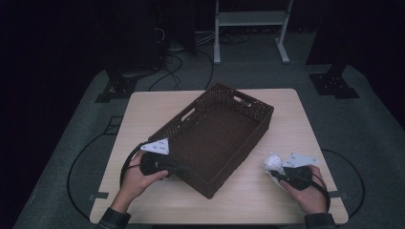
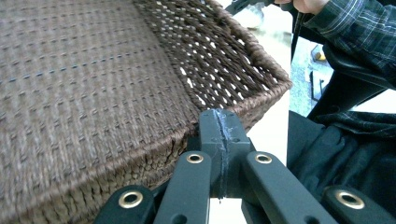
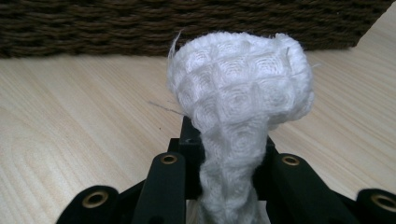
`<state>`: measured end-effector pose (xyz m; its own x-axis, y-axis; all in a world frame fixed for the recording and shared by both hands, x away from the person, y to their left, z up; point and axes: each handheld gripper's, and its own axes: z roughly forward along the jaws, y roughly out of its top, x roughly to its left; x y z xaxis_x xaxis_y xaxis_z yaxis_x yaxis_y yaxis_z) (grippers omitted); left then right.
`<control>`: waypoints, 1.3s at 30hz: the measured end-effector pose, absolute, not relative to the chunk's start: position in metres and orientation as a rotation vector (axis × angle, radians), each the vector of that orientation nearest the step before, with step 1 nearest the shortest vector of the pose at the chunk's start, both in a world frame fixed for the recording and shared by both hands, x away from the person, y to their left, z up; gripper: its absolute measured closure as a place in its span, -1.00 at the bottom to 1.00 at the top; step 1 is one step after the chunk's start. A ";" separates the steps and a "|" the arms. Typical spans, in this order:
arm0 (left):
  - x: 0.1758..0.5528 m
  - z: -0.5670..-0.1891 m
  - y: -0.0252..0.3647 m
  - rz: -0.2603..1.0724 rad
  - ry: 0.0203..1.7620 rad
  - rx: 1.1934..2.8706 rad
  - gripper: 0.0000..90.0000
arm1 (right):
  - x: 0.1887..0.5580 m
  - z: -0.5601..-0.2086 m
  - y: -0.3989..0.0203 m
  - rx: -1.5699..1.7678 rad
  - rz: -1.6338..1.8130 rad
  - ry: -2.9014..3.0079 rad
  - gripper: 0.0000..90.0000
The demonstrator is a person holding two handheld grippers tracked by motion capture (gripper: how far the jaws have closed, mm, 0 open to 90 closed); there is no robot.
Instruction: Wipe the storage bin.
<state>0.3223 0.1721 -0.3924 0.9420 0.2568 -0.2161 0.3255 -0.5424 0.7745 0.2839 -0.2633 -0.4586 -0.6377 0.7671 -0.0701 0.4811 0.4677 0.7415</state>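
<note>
A brown woven basket (image 1: 260, 107) lies at an angle across the middle of the light wooden table (image 1: 157, 105). My left gripper (image 1: 184, 168) is at the basket's near left wall. In the left gripper view its jaws (image 2: 219, 128) are pressed together in front of the basket rim (image 2: 261, 93), with nothing visible between them. My right gripper (image 1: 276, 172) rests near the table's front right, shut on a white waffle-weave cloth (image 1: 274, 162). In the right gripper view the cloth (image 3: 238, 88) bunches up out of the jaws (image 3: 224, 140), with the basket wall (image 3: 140, 28) behind it.
The table's front edge runs just behind both hands. Beyond the far edge are cables on the floor (image 1: 176, 62), a white metal stand (image 1: 250, 28) and black stand bases (image 1: 334, 86). A plaid sleeve (image 2: 355, 28) shows in the left gripper view.
</note>
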 end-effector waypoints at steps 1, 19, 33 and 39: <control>0.323 -0.392 0.168 -0.099 0.401 2.172 0.99 | 0.283 -0.458 -0.264 1.047 0.990 2.327 0.63; 0.349 -0.394 0.096 -0.156 0.289 2.182 0.99 | 0.260 -0.457 -0.285 1.204 1.005 2.260 0.64; 0.351 -0.382 0.104 -0.082 0.291 2.171 0.68 | 0.255 -0.459 -0.290 1.189 1.009 2.245 0.63; 0.357 -0.376 0.136 0.003 0.369 2.160 0.49 | 0.257 -0.459 -0.288 1.172 1.012 2.252 0.62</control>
<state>0.3568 0.1357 -0.3760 0.9552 0.2633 -0.1350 0.2613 -0.5367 0.8023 0.2570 -0.2880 -0.4590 -0.5652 0.8246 -0.0228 0.5304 0.3844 0.7556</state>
